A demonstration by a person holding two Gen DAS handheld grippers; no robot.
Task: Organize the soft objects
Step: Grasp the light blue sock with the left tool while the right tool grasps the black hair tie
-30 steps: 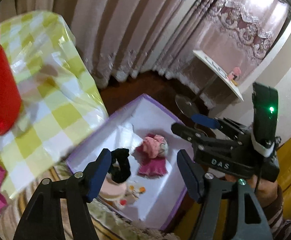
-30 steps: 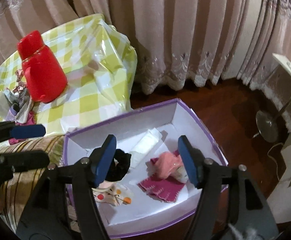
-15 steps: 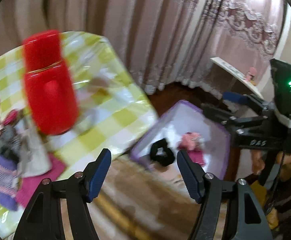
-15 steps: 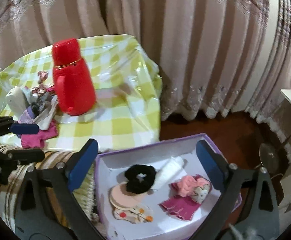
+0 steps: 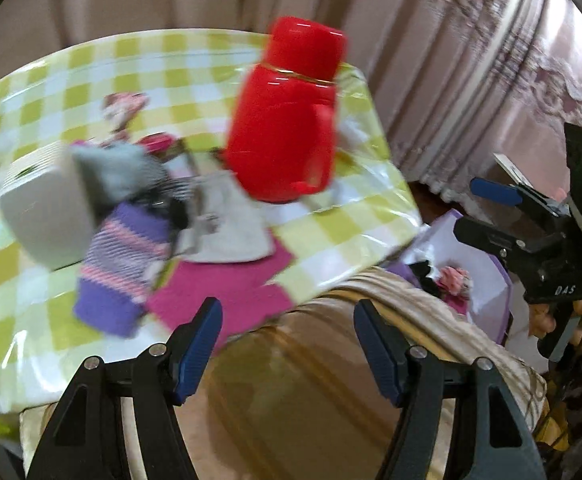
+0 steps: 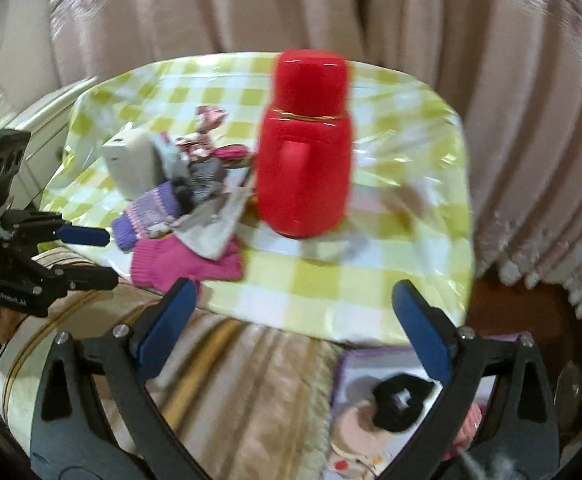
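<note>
Facing the round table covered in a green-and-white checked plastic cloth (image 6: 371,288), both grippers are empty with their jaws spread wide: the left gripper (image 5: 287,344) hangs just off the table's near edge, and the right gripper (image 6: 295,324) hangs above the same edge with more of the tabletop ahead of it. The task's remaining soft items lie in 1 heap on the cloth beside a tall red plastic thermos jug (image 6: 305,148): a flat magenta knitted cloth (image 5: 227,288), a purple-and-pink striped knitted sock (image 5: 123,264), a pale grey folded fabric piece (image 5: 231,224) and a grey block-shaped item (image 5: 47,212) whose material cannot be judged through the blur. Judged by appearance, the knits are light, limp and non-slippery; they will drape and may drag neighbours along. Pinch the magenta cloth at its near free edge, well clear of the jug. A purple-rimmed white box (image 6: 355,364), lower right, already holds a black scrunchie (image 6: 401,402).
</note>
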